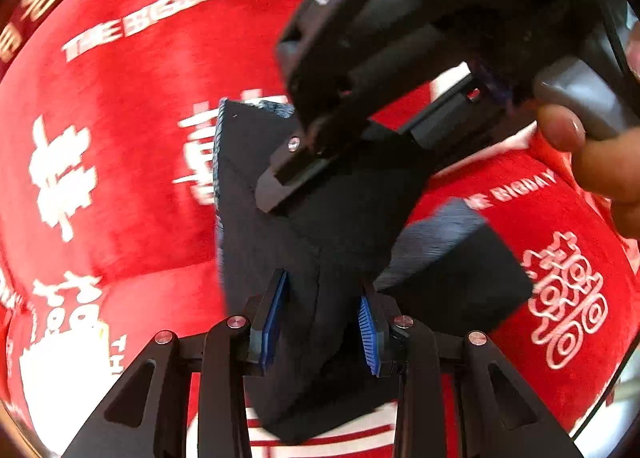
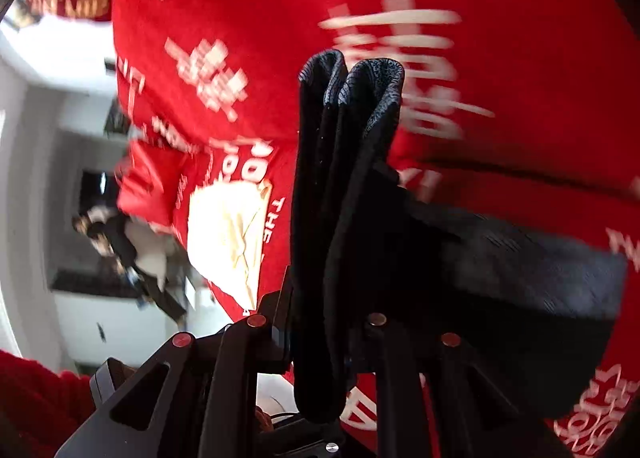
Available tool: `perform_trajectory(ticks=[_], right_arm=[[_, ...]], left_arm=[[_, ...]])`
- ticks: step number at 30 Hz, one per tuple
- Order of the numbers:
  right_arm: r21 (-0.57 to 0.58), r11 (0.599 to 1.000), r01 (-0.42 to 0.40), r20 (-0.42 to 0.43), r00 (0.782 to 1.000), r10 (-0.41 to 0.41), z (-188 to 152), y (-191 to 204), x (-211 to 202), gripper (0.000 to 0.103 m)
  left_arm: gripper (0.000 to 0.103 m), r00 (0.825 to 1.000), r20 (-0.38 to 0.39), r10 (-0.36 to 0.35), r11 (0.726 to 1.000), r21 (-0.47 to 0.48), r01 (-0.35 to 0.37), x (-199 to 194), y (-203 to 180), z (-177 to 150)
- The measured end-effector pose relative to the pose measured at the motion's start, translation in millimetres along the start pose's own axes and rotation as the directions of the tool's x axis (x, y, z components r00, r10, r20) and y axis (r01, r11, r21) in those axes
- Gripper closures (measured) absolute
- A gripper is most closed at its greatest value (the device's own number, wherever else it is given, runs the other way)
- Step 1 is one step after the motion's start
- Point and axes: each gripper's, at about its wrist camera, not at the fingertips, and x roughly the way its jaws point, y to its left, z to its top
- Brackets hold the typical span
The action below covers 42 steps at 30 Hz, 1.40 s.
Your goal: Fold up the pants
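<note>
Pants [image 1: 320, 226]: dark fabric, lifted off the red printed cloth [image 1: 120, 138] and hanging between the two grippers; in the right wrist view the gathered layers stand up in rolled folds with a grey inner face showing.
Left gripper [image 1: 324, 322]: blue pads [image 1: 274, 318] closed in on a thick bunch of the fabric, which runs down between them and out below.
Right gripper [image 1: 288, 182]: seen from the left camera, its fingertips sit on the upper part of the pants, clamped on them; a person's hand [image 1: 592, 154] works the handle (a fingertip is on the trigger).
Step in hand, as I judge it: carrying the doubled pants over to lay down a fold.
Doing it well: keep both grips firm, hold the two held edges level with each other so the layers do not slide apart, let the hanging end touch the cloth first, then lower the rest flat.
Risk: the blur suggests fast motion; a loose layer could swing and wrinkle.
</note>
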Motion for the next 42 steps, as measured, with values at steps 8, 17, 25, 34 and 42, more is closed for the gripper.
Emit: perform_trajectory(ticks=[8,17,25,34,42], right_arm=[[0.208,0.974,-0.088,0.134,0.989,0.060,-57.6,-125.0,-47.1,0.085],[0.323,0.945,-0.058,0.128,0.992,0.017,-90.3,-194.4,-30.2,0.085],[0.306,0.943,0.132,0.076,0.984,-0.163,-94.4,-170.6,-31.0,0.075],[0.180,0.822,0.541,-0.012,0.836,-0.548,-105.4,-125.1,-33.8,0.048],[0.123,0.785,0.607,0.121,0.776,-0.619,-103.5,-80.8,-39.1,0.054]], left_arm=[[0.069,0.995,-0.081,-0.051,0.987,0.151,0.063,32.7,-96.8,-3.0],[0.069,0.981,-0.189,-0.035,0.971,0.227,0.078,73.3,-133.2,-32.1],[0.035,0.952,-0.281,-0.121,0.981,0.114,0.158,65.9,-93.0,-32.5],[0.035,0.924,-0.378,-0.057,0.994,-0.109,0.017,64.2,11.9,-37.0],[0.035,0.896,-0.444,-0.013,0.967,-0.234,-0.102,80.4,67.7,-55.4]])
